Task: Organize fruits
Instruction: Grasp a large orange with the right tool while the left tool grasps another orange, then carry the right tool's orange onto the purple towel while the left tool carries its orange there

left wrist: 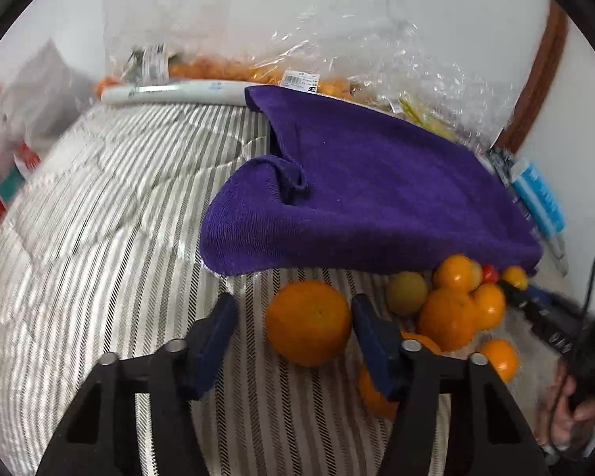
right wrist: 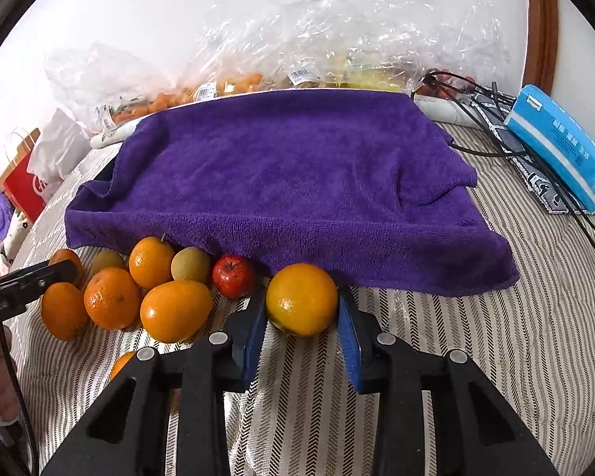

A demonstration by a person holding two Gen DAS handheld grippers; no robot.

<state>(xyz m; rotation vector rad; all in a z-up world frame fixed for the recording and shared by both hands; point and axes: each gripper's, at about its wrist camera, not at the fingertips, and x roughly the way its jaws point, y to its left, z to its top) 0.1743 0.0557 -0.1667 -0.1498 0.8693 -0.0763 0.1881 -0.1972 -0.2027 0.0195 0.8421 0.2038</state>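
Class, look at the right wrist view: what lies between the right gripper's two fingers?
One orange sits between the right gripper fingers, on the striped cloth, seemingly touching both; the right wrist view shows it.

Seven oranges (right wrist: pixel 301 299), two green fruits (right wrist: pixel 190 263), one apple (right wrist: pixel 233 275)

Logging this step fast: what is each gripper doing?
Left gripper: open, an orange between its fingers.
Right gripper: closed on another orange.
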